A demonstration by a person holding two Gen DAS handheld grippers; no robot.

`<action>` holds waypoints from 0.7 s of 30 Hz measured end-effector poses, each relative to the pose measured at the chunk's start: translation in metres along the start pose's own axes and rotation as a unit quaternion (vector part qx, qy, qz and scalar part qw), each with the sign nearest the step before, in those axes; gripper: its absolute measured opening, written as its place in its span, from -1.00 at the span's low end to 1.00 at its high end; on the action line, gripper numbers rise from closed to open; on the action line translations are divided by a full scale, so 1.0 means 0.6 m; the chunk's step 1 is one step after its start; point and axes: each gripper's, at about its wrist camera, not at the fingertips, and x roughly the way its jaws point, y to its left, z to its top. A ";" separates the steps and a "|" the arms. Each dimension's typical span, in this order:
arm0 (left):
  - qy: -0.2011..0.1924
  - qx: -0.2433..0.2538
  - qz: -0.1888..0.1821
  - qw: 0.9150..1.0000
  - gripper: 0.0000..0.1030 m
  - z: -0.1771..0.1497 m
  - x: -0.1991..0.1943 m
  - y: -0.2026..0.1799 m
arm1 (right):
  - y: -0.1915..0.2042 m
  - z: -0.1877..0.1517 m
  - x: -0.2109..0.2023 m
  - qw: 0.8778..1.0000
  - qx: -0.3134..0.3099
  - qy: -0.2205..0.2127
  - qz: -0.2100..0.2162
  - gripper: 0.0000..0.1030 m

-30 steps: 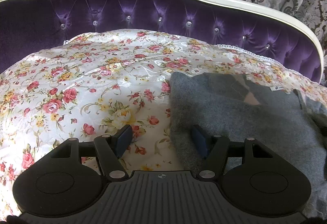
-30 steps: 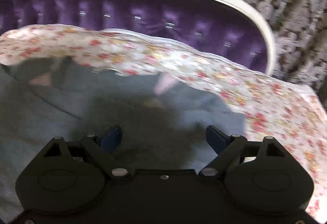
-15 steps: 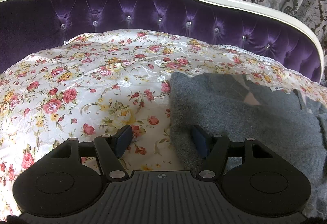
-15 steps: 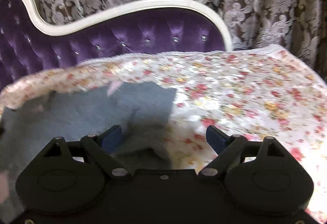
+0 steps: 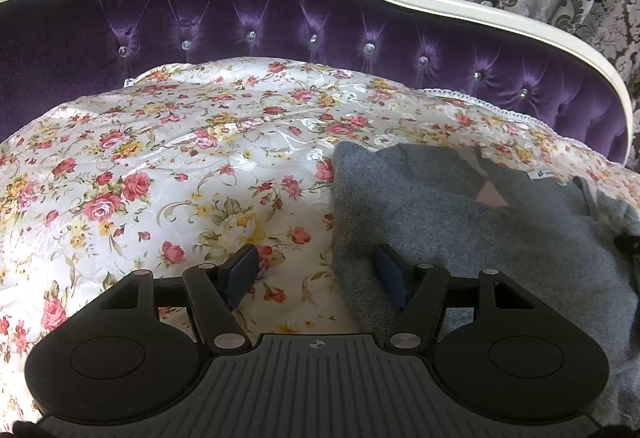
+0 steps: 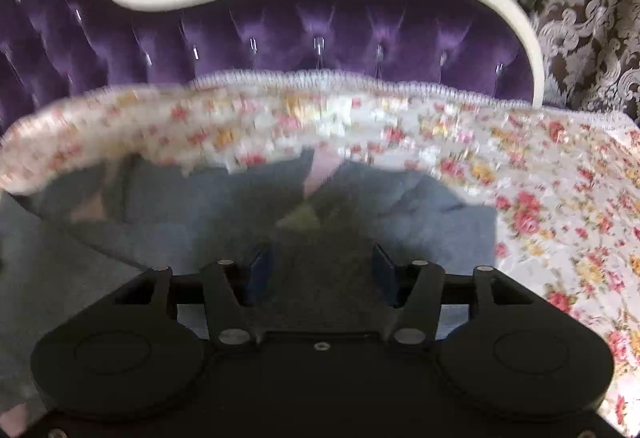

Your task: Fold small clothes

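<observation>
Claw-wise: left claw (image 5: 316, 278) has jaws apart, nothing between them, hovering low over the grey garment (image 5: 460, 222) at its left edge, w/ one pad (image 5: 390, 276) over the knit and the other over the floral cover (image 5: 160, 166). Right claw (image 6: 322, 270) also apart, empty, over the middle of the same garment (image 6: 200, 210), which lies spread on the cover in front of the purple tufted backrest (image 5: 240, 10). Garment looks like a fuzzy wool-type knit: prob. light, soft, limp, somewhat thick, so it'll sag and bunch if lifted by one point; surface should grip pads OK, no fragility. Best hold, imo: pinch the edge or a corner, one claw per side, lift low and lay over. Left view is sharp: shows knit texture, clean left edge, small white label (image 5: 542, 174), pink patch (image 5: 492, 196) near the collar area. Right view is motion-blurred but shows the garment's right edge against the cover (image 6: 560, 198) and a shadow under the claw, which left view lacks.
</observation>
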 end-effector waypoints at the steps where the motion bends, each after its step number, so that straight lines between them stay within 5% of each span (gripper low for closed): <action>1: 0.001 0.000 0.000 1.000 0.24 0.001 0.000 0.000 | 0.000 -0.004 0.007 1.000 -0.005 0.006 0.000 -0.11; 3: 0.002 -0.001 0.000 1.000 0.24 0.000 0.001 0.000 | -0.011 -0.010 -0.008 1.000 -0.009 -0.014 0.010 -0.80; 8: 0.000 0.001 0.002 1.000 0.24 0.001 0.002 -0.001 | -0.090 -0.040 -0.124 0.994 0.047 -0.083 0.061 -0.79; 14: 0.002 0.002 0.002 1.000 0.24 0.001 0.003 -0.001 | -0.167 -0.130 -0.196 0.993 0.057 -0.042 0.090 -0.53; 16: 0.002 0.003 0.002 1.000 0.24 0.001 0.003 -0.002 | -0.183 -0.147 -0.197 0.993 0.064 -0.027 0.096 0.15; 21: 0.002 0.003 0.001 1.000 0.24 0.001 0.002 -0.001 | -0.195 -0.134 -0.187 0.992 0.065 -0.048 0.093 0.20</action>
